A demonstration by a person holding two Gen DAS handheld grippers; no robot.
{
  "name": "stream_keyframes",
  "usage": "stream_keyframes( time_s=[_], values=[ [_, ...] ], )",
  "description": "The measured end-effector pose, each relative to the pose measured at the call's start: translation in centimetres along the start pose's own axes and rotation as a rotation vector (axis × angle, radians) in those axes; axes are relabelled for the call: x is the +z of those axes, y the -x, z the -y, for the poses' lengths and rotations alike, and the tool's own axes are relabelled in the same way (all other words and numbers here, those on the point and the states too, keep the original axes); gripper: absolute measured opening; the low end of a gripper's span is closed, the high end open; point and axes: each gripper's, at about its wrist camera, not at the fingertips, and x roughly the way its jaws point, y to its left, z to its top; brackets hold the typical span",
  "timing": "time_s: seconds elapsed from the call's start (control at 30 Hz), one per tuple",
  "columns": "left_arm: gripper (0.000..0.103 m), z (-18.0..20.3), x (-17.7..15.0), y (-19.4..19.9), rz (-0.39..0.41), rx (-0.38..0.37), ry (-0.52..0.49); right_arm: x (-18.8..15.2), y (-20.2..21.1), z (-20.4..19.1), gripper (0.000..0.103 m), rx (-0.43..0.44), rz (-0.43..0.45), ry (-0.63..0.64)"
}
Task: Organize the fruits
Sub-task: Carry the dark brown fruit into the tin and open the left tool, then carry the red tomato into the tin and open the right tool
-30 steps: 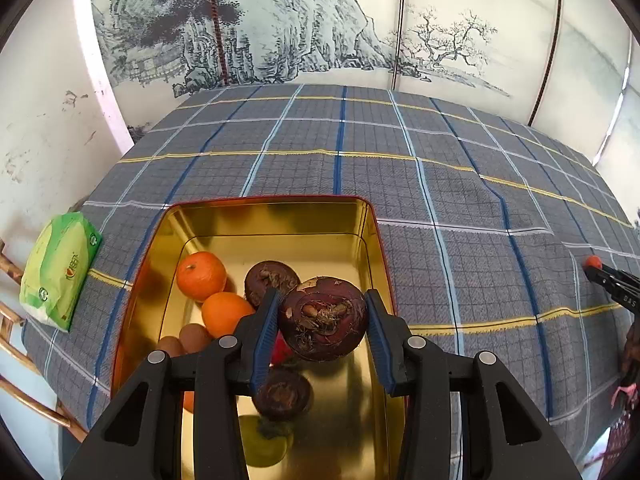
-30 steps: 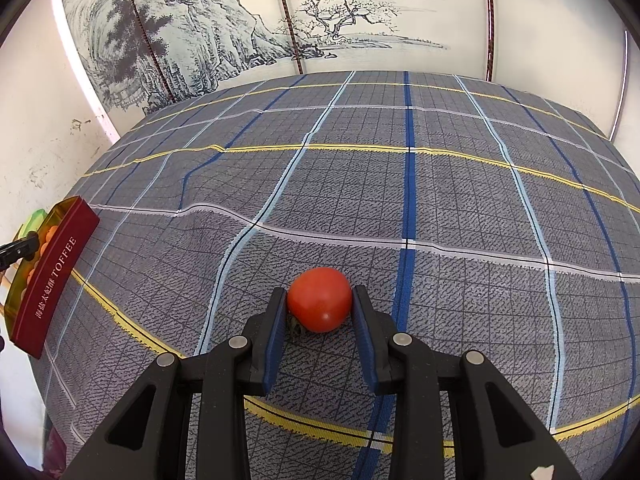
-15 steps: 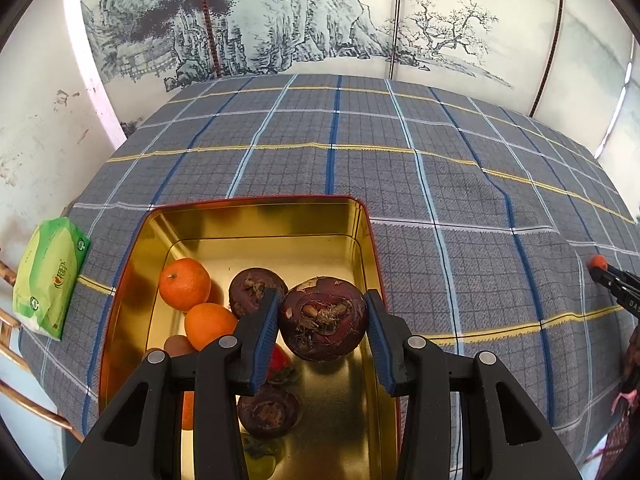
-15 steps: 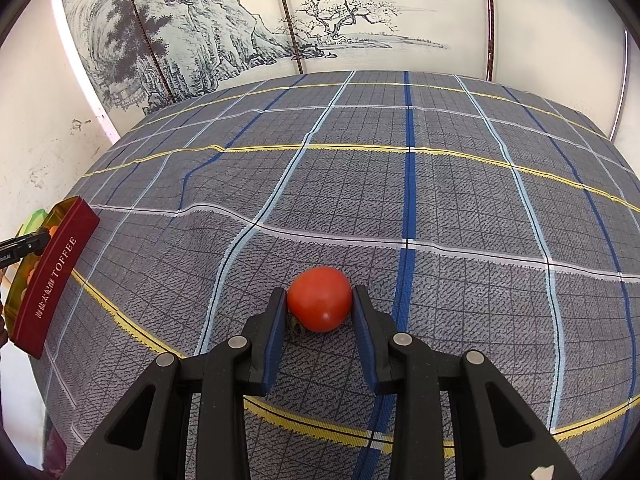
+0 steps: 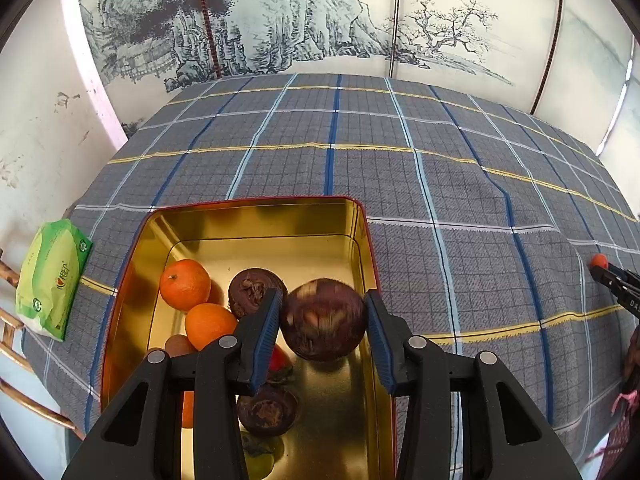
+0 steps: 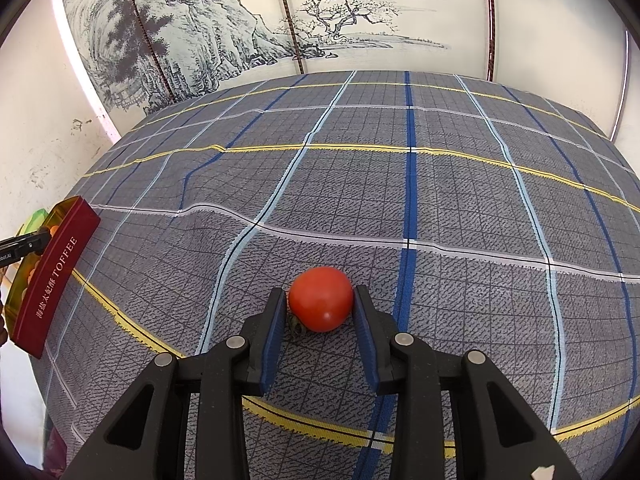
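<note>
In the left wrist view my left gripper (image 5: 323, 324) is over the gold tin (image 5: 256, 220). Its jaws have opened and a dark purple mangosteen (image 5: 323, 326), motion-blurred, sits between them, loose, with a gap on the right side. The tin holds two oranges (image 5: 185, 284), two other mangosteens (image 5: 256, 292) and further fruit partly hidden by the fingers. In the right wrist view my right gripper (image 6: 320, 312) is shut on a red tomato (image 6: 321, 304) at the tablecloth. The tin's red side (image 6: 52, 276) shows at far left.
A grey plaid tablecloth (image 5: 400, 184) covers the table. A green tissue pack (image 5: 50, 276) lies left of the tin at the table edge. A painted screen (image 5: 280, 20) stands behind the table. The right gripper's tip (image 5: 612, 276) shows at far right.
My left gripper has opened and the mangosteen has come free, blurred and dropping toward the tin. The left view has shifted slightly. The right gripper and tomato have not moved.
</note>
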Motion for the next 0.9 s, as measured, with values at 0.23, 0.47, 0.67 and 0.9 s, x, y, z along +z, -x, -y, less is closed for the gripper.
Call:
stream_keyframes(
  time_s=[0.23,0.47,0.67,0.9],
  values=[
    [0.044,0.0,-0.1,0.8,0.014,0.01,-0.002,0.0,0.0,-0.1,0.033,-0.001,0.0,0.002],
    [0.044,0.3,-1.0,1.8,0.025,0.021,-0.008,0.0,0.0,-0.1,0.033,-0.001,0.0,0.0],
    [0.044,0.4,-2.5,2.8,0.025,0.031,0.009,-0.1,0.0,-0.1,0.034,0.001,0.0,-0.001],
    [0.045,0.4,-3.9,4.3,0.043,0.051,0.007,-0.1,0.0,-0.6,0.03,-0.034,0.0,0.018]
  ],
)
